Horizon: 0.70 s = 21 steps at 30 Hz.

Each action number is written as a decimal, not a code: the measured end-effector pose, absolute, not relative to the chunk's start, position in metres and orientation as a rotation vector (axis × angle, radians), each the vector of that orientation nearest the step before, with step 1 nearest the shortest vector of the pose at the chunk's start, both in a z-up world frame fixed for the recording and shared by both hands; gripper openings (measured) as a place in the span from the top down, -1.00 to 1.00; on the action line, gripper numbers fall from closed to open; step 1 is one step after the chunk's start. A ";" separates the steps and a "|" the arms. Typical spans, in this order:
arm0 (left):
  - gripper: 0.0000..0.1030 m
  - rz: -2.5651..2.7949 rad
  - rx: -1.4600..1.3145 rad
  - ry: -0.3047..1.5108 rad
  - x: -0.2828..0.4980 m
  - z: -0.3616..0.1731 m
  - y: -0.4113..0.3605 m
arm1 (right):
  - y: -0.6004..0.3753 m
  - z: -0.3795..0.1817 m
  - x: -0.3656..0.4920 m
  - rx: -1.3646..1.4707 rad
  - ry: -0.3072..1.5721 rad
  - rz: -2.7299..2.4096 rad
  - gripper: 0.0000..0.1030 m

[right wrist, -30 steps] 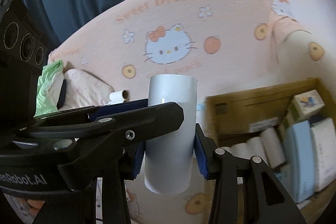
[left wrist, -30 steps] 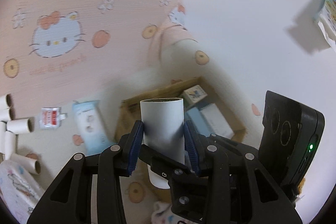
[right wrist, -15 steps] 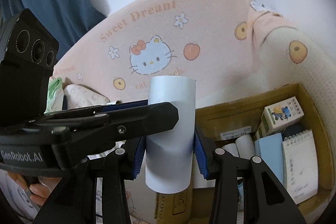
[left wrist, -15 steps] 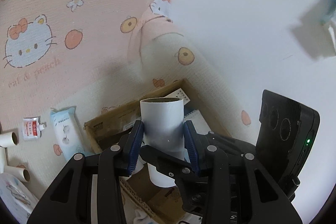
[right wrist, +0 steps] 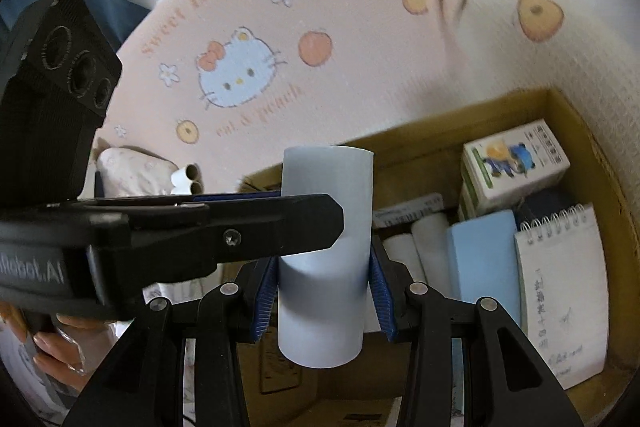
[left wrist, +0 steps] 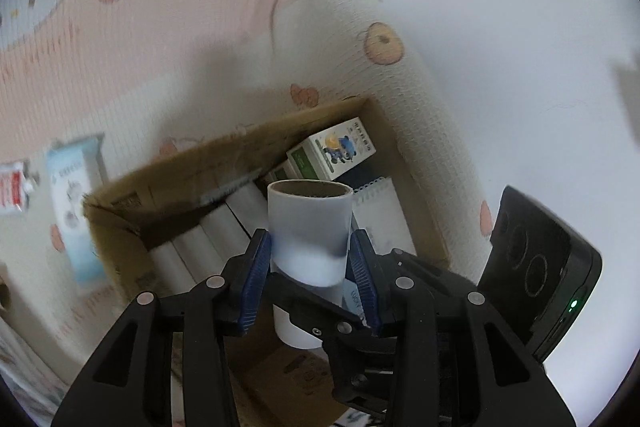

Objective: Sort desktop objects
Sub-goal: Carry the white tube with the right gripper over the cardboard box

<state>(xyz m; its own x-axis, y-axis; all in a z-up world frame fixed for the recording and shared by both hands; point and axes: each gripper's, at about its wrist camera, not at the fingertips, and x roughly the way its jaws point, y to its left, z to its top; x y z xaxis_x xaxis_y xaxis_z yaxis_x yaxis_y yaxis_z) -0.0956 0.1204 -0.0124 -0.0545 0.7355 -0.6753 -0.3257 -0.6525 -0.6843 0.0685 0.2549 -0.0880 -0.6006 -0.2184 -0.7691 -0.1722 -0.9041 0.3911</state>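
Note:
My left gripper (left wrist: 310,267) is shut on a white paper roll (left wrist: 308,227), held upright above the open cardboard box (left wrist: 120,223). My right gripper (right wrist: 322,287) is shut on another white paper roll (right wrist: 324,255), also upright over the same box (right wrist: 592,151). The left gripper's black arm (right wrist: 200,227) crosses in front of the right roll. Inside the box lie several white rolls (left wrist: 208,247), a cartoon-printed carton (right wrist: 512,163), a light blue pack (right wrist: 484,259) and a spiral notepad (right wrist: 560,291).
The box sits on a pink Hello Kitty blanket (right wrist: 280,39). A blue wipes pack (left wrist: 72,211) and a red-white sachet (left wrist: 12,187) lie left of the box. Loose cardboard tubes (right wrist: 188,183) lie further left by a floral cushion (right wrist: 128,175).
Both grippers have moved toward and over the box with their rolls still held. The box now fills more of both views.

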 end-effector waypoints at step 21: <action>0.14 1.721 -1.695 -0.560 -0.111 -0.072 0.148 | 0.275 -0.136 0.055 1.676 -0.642 -2.559 0.23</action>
